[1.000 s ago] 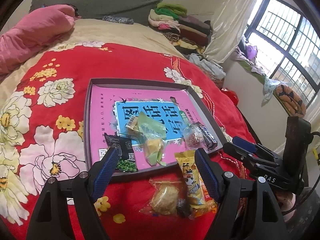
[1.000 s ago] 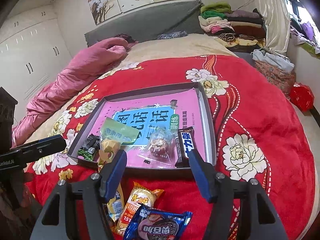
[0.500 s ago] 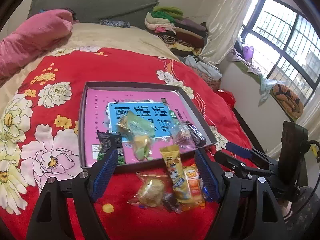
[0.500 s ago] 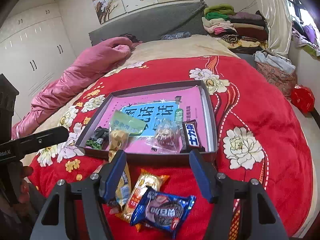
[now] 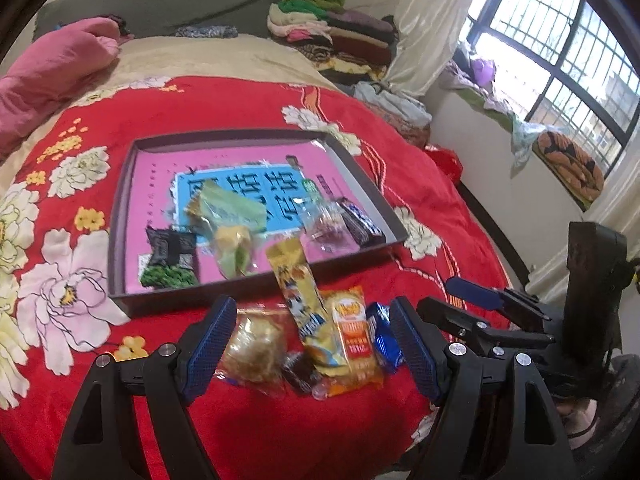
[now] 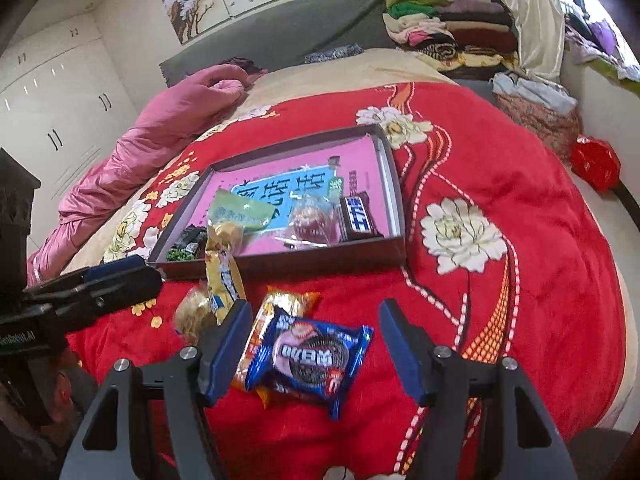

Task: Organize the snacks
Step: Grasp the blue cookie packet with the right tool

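Observation:
A dark shallow box [image 5: 120, 216] [image 6: 394, 184] with a pink and blue printed floor lies on the red floral blanket. It holds a green pea pack [image 5: 170, 262], a green-wrapped snack [image 5: 230, 216], a clear-wrapped sweet [image 5: 326, 222] and a dark chocolate bar [image 6: 358, 216]. In front of the box lie a clear-wrapped round cake [image 5: 252, 348], a yellow pack [image 5: 298, 280], an orange pack [image 5: 354, 340] and a blue cookie pack [image 6: 310, 358]. My left gripper [image 5: 312, 346] is open above these loose snacks. My right gripper [image 6: 316, 350] is open around the blue cookie pack, not touching it.
A pink quilt [image 6: 160, 132] lies at the bed's far left. Folded clothes [image 6: 444, 28] are stacked at the head of the bed. A window and sill [image 5: 560, 80] are on the right. The blanket's near edge drops off close below both grippers.
Both grippers have drawn back and down from the box towards the near edge of the bed. The loose snacks now sit between the fingers. Both stay open and empty.

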{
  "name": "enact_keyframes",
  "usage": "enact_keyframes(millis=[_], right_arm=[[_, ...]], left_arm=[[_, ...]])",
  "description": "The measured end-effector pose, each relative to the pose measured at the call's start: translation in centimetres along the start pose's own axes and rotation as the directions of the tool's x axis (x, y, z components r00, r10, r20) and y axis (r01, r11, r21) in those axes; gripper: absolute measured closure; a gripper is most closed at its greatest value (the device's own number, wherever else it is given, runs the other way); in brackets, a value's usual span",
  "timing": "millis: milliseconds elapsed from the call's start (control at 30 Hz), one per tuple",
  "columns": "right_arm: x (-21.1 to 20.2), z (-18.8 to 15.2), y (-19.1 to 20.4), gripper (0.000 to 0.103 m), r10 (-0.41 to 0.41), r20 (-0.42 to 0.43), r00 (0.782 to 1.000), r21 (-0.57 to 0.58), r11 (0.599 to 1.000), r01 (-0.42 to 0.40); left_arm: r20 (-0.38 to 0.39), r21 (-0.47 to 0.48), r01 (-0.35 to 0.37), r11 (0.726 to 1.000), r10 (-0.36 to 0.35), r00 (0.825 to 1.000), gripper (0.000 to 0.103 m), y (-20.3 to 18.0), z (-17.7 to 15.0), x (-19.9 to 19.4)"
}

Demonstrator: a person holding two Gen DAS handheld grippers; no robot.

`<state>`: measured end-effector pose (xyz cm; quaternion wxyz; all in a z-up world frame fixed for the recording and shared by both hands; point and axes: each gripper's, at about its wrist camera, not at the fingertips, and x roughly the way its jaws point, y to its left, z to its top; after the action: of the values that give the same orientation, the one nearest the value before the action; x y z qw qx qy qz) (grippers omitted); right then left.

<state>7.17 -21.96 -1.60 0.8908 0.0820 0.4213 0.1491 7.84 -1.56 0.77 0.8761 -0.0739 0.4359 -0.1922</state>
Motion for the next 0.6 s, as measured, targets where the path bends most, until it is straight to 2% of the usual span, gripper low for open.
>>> enact_keyframes(millis=[367,600], right_arm=[[0.2,-1.7,0.2,0.037,0.033,-0.062,0.998,0.04,0.999,-0.03],[1.2,-2.4,-0.1,0.037,0.068,-0.103,0.992,0.09,0.994,-0.059]], left_arm=[[-0.052,0.013,-0.007,1.0,0.008,0.999,0.023,-0.7,-1.3,0.7],[-0.057,0.002,-0.021,1.0,0.021,0.998,0.023,-0.3,-1.3,1.0]])
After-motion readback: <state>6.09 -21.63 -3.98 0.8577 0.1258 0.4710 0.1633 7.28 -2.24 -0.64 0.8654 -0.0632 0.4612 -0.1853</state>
